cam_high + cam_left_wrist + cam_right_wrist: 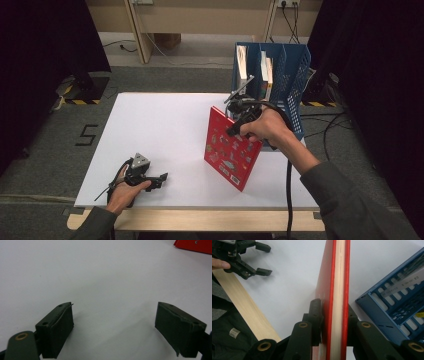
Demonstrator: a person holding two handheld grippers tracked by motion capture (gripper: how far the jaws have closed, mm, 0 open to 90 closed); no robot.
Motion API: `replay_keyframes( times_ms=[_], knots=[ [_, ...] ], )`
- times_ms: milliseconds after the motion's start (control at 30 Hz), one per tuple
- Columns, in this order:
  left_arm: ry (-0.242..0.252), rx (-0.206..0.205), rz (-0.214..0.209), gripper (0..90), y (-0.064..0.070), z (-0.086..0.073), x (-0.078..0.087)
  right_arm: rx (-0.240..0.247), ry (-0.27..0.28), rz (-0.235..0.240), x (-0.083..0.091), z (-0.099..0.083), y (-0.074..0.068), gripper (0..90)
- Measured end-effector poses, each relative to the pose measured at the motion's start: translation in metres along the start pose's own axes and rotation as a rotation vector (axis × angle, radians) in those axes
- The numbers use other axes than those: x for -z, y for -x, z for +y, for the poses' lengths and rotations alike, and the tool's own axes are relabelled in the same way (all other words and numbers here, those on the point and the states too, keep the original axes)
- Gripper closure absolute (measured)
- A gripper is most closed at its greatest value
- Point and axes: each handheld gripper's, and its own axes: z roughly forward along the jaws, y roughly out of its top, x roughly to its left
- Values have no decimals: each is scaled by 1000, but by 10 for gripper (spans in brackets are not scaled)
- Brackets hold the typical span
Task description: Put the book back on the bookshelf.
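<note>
White table: right gripper clamps red book; left gripper wide open.

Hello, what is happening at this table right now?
A person works with a hand-held tool in each hand. The right tool is shut on a red book, gripping it by one edge and holding it tilted above the white table, just in front of a blue file rack that already holds other books. The left tool is open and holds nothing, low over the table near its front edge.
</note>
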Motion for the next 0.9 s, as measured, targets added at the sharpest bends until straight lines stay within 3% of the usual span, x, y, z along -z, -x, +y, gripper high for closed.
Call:
replay_keyframes(
  times_ms=[267, 433, 700, 900],
  knots=[
    [-4, -6, -1, 139, 0, 0, 0, 13, -37, -9, -5, 1, 2, 750],
    [-18, -59, 24, 149, -2, 1, 0, 24, -30, -6, -6, -1, 1, 750],
    [-21, -60, 35, 139, -5, 1, -1, 8, -60, -5, -11, -2, 4, 741],
    [-22, -60, 35, 138, -5, 1, -1, 27, -68, -2, -13, -2, 3, 747]
  ],
)
